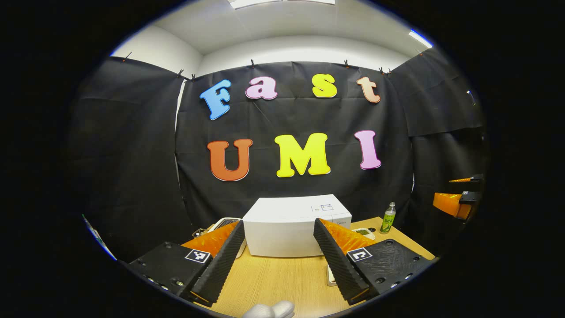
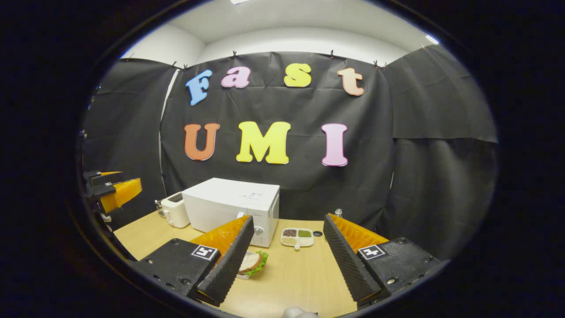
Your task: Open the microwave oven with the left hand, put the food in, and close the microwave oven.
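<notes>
Both grippers, left (image 1: 278, 256) and right (image 2: 287, 260), hang spread and empty before the shut microwave (image 2: 231, 207); sandwich (image 2: 252, 263) in front of it looks soft, probably best lifted by its plate.

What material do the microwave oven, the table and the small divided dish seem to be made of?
Microwave oven: probably painted metal, smooth matte white panels.
Table: wood or wood-look laminate, pale, with faint grain lines.
Divided dish: likely plastic or ceramic, glossy white; too small to tell.

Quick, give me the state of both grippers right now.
Left gripper: open, holding nothing, facing the microwave.
Right gripper: open, holding nothing, with the sandwich on the table beyond its fingers.
</notes>
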{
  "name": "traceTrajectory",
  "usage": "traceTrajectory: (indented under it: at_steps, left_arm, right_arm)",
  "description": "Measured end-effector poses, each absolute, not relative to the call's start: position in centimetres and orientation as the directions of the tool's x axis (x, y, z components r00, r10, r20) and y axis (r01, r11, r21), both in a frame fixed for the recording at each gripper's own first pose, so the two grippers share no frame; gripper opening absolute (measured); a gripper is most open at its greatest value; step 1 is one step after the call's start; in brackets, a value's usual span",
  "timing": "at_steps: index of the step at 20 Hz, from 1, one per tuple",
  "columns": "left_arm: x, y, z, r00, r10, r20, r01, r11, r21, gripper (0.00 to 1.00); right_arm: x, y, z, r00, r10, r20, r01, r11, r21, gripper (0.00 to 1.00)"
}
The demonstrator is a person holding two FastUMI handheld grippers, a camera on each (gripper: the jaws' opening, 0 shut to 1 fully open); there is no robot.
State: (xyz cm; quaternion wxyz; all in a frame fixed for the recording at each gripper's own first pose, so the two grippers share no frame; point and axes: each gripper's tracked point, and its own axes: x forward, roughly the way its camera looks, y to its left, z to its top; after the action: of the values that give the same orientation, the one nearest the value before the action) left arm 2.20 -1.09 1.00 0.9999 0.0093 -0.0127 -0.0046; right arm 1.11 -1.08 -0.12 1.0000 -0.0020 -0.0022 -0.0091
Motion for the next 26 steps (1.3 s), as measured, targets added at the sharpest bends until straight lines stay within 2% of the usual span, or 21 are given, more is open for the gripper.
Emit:
traceTrajectory:
  at_steps: [1,2,3,4,5,6,7,13,14,15,17,18,19,21,22,23,24,25,26]
  left_arm:
    - [2.4,-1.3,0.8,1.000,-0.011,0.022,0.011,1.000,0.019,0.96]
    - [2.7,-1.4,0.5,1.000,-0.010,0.020,0.009,1.000,0.021,0.96]
    - [3.0,-1.4,0.4,1.000,-0.006,0.023,0.006,1.000,0.024,0.96]
    - [3.7,-1.5,0.2,1.000,-0.006,0.029,0.005,1.000,0.029,0.96]
    - [4.5,-1.7,-0.2,1.000,-0.005,0.030,0.004,1.000,0.029,0.96]
    - [5.6,-2.3,-0.7,0.999,-0.016,0.030,0.015,0.999,0.029,0.96]
    - [6.7,-3.1,-1.6,0.999,-0.027,0.026,0.026,0.999,0.029,0.96]
    - [14.4,-9.7,-7.5,0.993,-0.117,-0.004,0.117,0.993,0.005,0.96]
    - [15.8,-10.6,-8.6,0.993,-0.121,-0.005,0.121,0.993,0.011,0.96]
    - [17.1,-11.5,-9.9,0.992,-0.125,-0.021,0.125,0.992,0.018,0.96]
    - [19.8,-13.7,-13.0,0.987,-0.148,-0.066,0.148,0.989,-0.009,0.96]
    - [21.2,-14.6,-14.1,0.985,-0.156,-0.072,0.156,0.988,-0.017,0.96]
    - [22.5,-15.4,-15.4,0.983,-0.157,-0.093,0.156,0.988,-0.019,0.96]
    - [25.4,-16.6,-17.1,0.983,-0.156,-0.097,0.157,0.988,0.004,0.96]
    - [26.8,-16.7,-18.0,0.983,-0.147,-0.109,0.150,0.989,0.015,0.89]
    - [28.1,-17.0,-18.7,0.985,-0.141,-0.098,0.143,0.990,0.015,0.96]
    - [29.3,-17.4,-19.4,0.983,-0.147,-0.107,0.148,0.989,0.002,0.95]
    - [30.2,-17.6,-19.9,0.983,-0.144,-0.115,0.144,0.990,-0.009,0.93]
    - [31.0,-17.7,-20.1,0.983,-0.140,-0.114,0.140,0.990,-0.016,0.89]
  right_arm:
    - [1.2,-1.1,-0.1,1.000,-0.020,0.001,0.020,1.000,-0.002,1.00]
    - [1.2,-1.3,-0.2,1.000,-0.019,-0.001,0.019,1.000,0.002,0.92]
    - [1.2,-1.4,-0.2,1.000,-0.019,-0.003,0.019,1.000,0.005,0.93]
    - [1.4,-1.5,-0.3,1.000,-0.018,-0.003,0.018,1.000,0.014,1.00]
    - [1.4,-1.7,-0.2,1.000,-0.018,-0.004,0.018,1.000,0.022,0.93]
    - [1.4,-2.1,-0.2,1.000,-0.024,-0.005,0.025,0.999,0.024,0.93]
    - [1.4,-2.6,-0.2,0.999,-0.035,-0.009,0.035,0.999,0.024,1.00]
    - [1.5,-4.5,-0.1,0.996,-0.090,-0.023,0.090,0.996,0.004,1.00]
    - [1.4,-4.8,-0.2,0.994,-0.102,-0.031,0.102,0.995,-0.004,0.92]
    - [1.4,-5.1,-0.2,0.993,-0.110,-0.034,0.110,0.994,-0.006,1.00]
    - [1.3,-5.7,-0.4,0.990,-0.132,-0.046,0.132,0.991,-0.002,1.00]
    - [1.3,-6.1,-0.5,0.988,-0.145,-0.053,0.145,0.989,-0.004,0.93]
    - [1.2,-6.6,-0.6,0.985,-0.160,-0.059,0.160,0.987,-0.013,0.92]
    - [1.2,-7.3,-1.3,0.980,-0.182,-0.077,0.181,0.983,-0.032,0.92]
    - [1.2,-7.7,-1.6,0.977,-0.193,-0.089,0.190,0.981,-0.038,0.92]
    - [1.2,-8.0,-2.0,0.974,-0.201,-0.102,0.197,0.979,-0.042,1.00]
    - [1.1,-8.2,-2.4,0.971,-0.210,-0.113,0.206,0.978,-0.045,1.00]
    - [1.0,-8.5,-2.7,0.968,-0.216,-0.124,0.211,0.976,-0.050,0.93]
    - [0.9,-8.6,-3.1,0.966,-0.223,-0.131,0.218,0.975,-0.052,1.00]
